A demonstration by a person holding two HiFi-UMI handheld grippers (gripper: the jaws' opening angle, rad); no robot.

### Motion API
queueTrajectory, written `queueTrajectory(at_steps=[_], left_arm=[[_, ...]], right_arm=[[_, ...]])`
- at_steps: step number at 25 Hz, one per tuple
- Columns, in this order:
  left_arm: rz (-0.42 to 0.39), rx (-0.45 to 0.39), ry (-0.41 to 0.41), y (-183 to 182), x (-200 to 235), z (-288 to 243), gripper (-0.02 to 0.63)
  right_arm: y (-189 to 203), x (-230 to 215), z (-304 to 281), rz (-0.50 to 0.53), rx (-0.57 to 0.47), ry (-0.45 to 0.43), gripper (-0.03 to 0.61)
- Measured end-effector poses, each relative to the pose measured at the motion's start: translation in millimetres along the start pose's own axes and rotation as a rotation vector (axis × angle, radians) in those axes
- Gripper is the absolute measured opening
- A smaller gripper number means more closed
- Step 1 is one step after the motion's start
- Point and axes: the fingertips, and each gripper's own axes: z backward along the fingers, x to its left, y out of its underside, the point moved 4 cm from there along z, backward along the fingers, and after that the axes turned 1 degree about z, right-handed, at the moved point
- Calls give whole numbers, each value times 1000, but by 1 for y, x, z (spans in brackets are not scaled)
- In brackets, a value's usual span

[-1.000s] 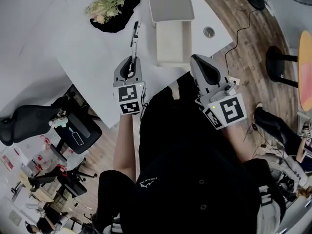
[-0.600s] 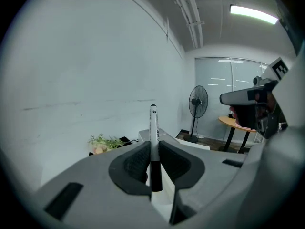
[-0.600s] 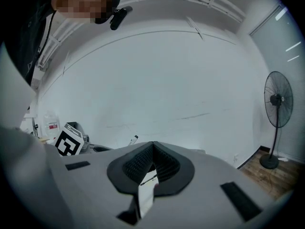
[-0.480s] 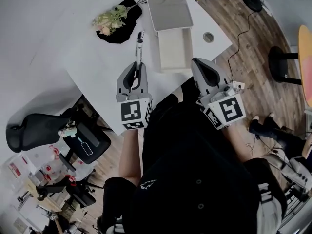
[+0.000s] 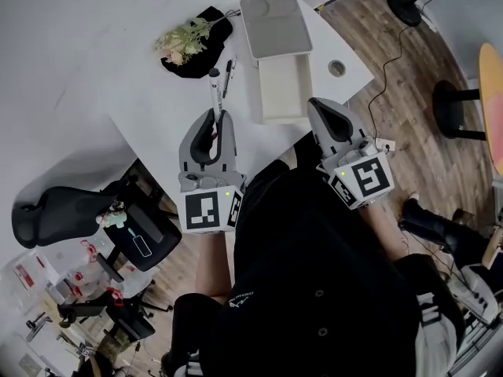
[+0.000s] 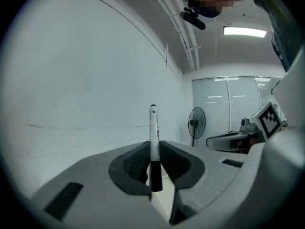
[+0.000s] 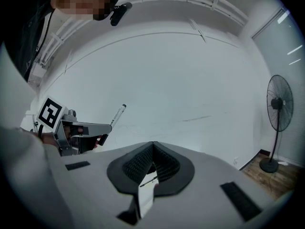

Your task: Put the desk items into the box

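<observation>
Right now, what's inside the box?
Nothing visible: the box shows a bare pale bottom. The marker is clamped in the left hand-held gripper, not inside. The lid at its far end may cover a strip; unseen there.

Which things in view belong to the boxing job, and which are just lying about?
Job: left tool, shut on a marker; second pen on the desk; open box; its lid; flower sprig, possibly; right tool, shut and empty.
Lying about: office chair; floor fan; cable hole.
</observation>
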Motion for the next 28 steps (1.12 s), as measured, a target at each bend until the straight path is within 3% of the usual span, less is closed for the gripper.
queueTrajectory(at_steps=[8,17,28], left_arm=[[6,-40,20,-12,-9,2,71],[-15,-25,115,-10,-35,-22,71],[2,15,190,-4,-48,-50,71]], right_arm=[[-2,-4,7,6,-6,21,0],[3,-30,25,-17,-8,112,0],[7,-46,30,-39,6,159,0]])
